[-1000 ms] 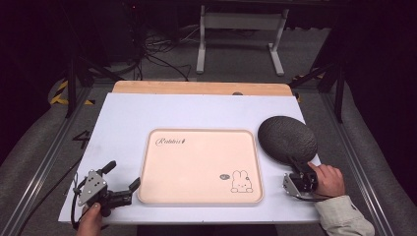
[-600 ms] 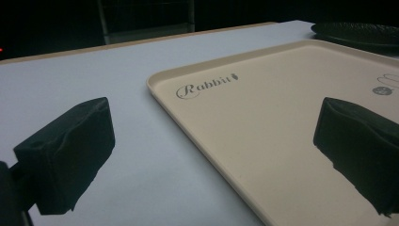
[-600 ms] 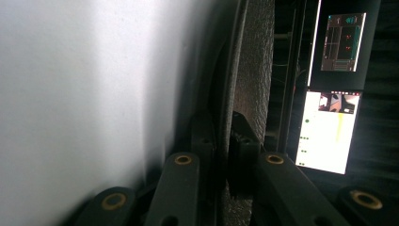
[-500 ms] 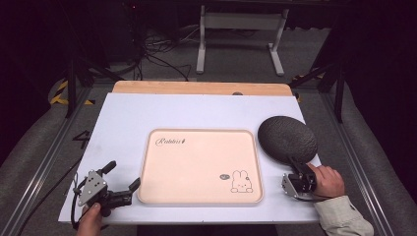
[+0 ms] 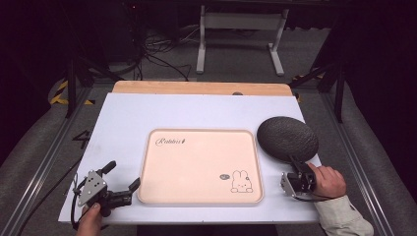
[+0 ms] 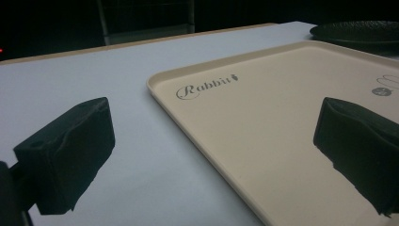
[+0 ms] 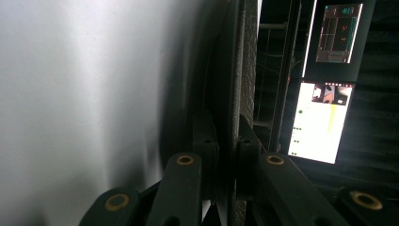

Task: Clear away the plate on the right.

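Note:
A cream tray (image 5: 196, 162) with a rabbit drawing lies in the middle of the white table (image 5: 128, 118). A dark round plate (image 5: 286, 138) sits at its right, one edge lifted a little. My right gripper (image 5: 294, 164) is turned on its side, its jaws shut on the plate's near rim (image 7: 231, 94). At the front left, my left gripper (image 5: 122, 176) rests open beside the tray's left edge (image 6: 197, 136), its two pads (image 6: 70, 150) wide apart with nothing between them. The plate (image 6: 357, 32) lies beyond the tray in the left gripper view.
A wooden board (image 5: 196, 88) runs along the table's far edge. Behind it stand a metal frame (image 5: 241, 24) and cables on the floor. Lit screens (image 7: 324, 117) glow in the right gripper view.

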{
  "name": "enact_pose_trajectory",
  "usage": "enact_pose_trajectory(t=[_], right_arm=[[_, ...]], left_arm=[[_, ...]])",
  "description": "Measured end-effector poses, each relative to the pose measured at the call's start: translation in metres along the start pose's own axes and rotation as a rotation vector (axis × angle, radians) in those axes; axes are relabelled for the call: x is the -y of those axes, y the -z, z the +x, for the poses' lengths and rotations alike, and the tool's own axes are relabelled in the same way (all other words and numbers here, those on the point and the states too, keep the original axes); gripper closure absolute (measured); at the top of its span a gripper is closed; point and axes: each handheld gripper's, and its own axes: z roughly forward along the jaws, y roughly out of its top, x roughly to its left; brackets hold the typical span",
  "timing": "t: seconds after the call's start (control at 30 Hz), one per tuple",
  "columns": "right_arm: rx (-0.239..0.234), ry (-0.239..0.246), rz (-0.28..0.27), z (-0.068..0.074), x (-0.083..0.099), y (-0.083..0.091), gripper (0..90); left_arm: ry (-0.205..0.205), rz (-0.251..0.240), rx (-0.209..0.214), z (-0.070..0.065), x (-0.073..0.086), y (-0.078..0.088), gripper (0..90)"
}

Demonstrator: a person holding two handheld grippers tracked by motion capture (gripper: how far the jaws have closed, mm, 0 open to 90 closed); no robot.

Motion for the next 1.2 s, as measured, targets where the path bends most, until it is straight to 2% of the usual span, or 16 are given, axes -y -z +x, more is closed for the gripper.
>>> enact_pose_trajectory(t=[0.2, 0.33, 0.6, 0.97, 1.2], right_arm=[[0.024, 0.028, -0.011, -0.007, -0.006, 0.008, 84.7], [0.048, 0.016, -0.005, -0.016, -0.009, 0.017, 84.8], [0.11, 0.027, -0.025, -0.03, -0.016, 0.035, 84.7], [0.14, 0.023, -0.03, -0.04, -0.023, 0.051, 84.7], [0.151, 0.039, -0.059, -0.045, -0.033, 0.061, 84.6]], left_arm=[[0.002, -0.001, -0.002, 0.0, 0.0, 0.0, 0.3], [0.002, -0.001, -0.002, 0.0, 0.0, 0.0, 0.3], [0.002, -0.001, 0.0, 0.0, 0.0, 0.0, 0.3], [0.0, 0.0, 0.003, 0.0, 0.0, 0.0, 0.3], [-0.002, 0.003, 0.006, 0.0, 0.0, 0.0, 0.2]])
